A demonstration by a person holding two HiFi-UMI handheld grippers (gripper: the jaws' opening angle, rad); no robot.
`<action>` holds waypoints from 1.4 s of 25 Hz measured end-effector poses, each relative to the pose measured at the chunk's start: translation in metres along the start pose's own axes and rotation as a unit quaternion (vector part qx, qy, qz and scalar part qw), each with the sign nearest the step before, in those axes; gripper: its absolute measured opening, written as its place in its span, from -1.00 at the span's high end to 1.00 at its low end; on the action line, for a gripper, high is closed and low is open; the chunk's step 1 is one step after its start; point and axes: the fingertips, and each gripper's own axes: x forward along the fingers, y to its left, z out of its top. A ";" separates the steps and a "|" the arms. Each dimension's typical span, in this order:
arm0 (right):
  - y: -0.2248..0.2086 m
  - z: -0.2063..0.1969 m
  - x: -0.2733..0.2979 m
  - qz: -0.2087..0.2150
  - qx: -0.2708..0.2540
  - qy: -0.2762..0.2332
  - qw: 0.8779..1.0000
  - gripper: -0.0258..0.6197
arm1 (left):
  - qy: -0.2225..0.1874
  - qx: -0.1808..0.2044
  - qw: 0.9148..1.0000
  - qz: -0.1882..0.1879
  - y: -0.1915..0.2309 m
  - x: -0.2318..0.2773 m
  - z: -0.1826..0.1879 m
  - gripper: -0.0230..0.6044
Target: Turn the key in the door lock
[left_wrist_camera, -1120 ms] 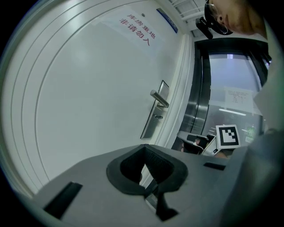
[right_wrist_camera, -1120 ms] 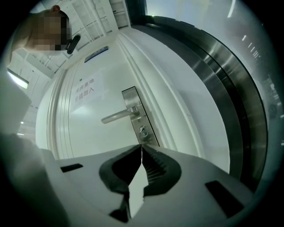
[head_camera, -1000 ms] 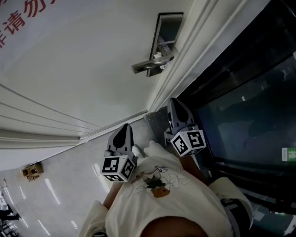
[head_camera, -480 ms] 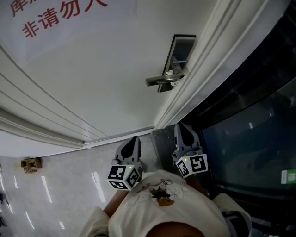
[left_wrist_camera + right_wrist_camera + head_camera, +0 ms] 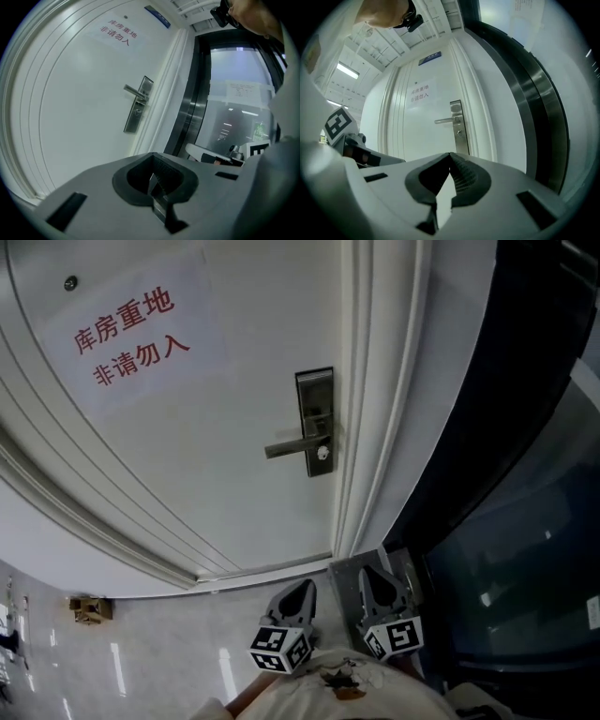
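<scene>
Left hand-held gripper point(image 5: 152, 178): jaws closed together, nothing between them. Right hand-held gripper point(image 5: 449, 161): same, tips meeting, holding nothing. In the head view I see both low in the picture, side by side and close to each other, just in front of my shirt point(image 5: 342, 697), marker cubes toward me, noses toward the foot of the door point(image 5: 216, 456). Neither touches the door; both are well apart from the lock.

The door lock point(image 5: 315, 420) is a tall metal plate near the door's right edge, up and ahead of both grippers. Its lever handle point(image 5: 291, 447) sticks out level to the left. A small pale round cylinder point(image 5: 322, 453) sits just under the lever. I cannot tell whether a key is in it, too small.

A paper sign point(image 5: 131, 338) with red characters is up on the door, left of the lock. Dark glass panel point(image 5: 525, 549) to the right of the door frame. Glossy tile floor point(image 5: 159, 652) below. A small brown box point(image 5: 89, 608) sits on the floor far left; contents not readable.
</scene>
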 end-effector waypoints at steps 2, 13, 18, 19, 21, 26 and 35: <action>-0.001 -0.003 -0.020 0.011 0.006 0.002 1.000 0.90 | 0.003 0.000 1.000 0.005 -0.017 -0.007 -0.009 0.91; 0.019 -0.022 -0.105 0.046 0.028 0.043 0.998 0.90 | 0.013 0.009 1.000 0.021 -0.080 -0.055 -0.041 0.91; 0.044 -0.022 -0.103 0.057 0.027 0.042 0.997 0.90 | 0.000 0.015 1.000 0.012 -0.072 -0.070 -0.033 0.91; 0.049 -0.021 -0.101 0.059 0.028 0.041 0.997 0.90 | 0.000 0.017 1.000 0.010 -0.070 -0.073 -0.032 0.91; 0.054 -0.017 -0.096 0.059 0.030 0.036 0.997 0.90 | -0.005 0.019 1.000 0.010 -0.065 -0.078 -0.029 0.91; 0.062 -0.016 -0.095 0.049 0.031 0.040 0.998 0.90 | -0.016 0.009 1.000 0.012 -0.054 -0.091 -0.026 0.91; 0.075 -0.028 -0.107 0.056 0.034 0.043 0.997 0.90 | -0.019 -0.003 1.000 0.010 -0.053 -0.108 -0.036 0.91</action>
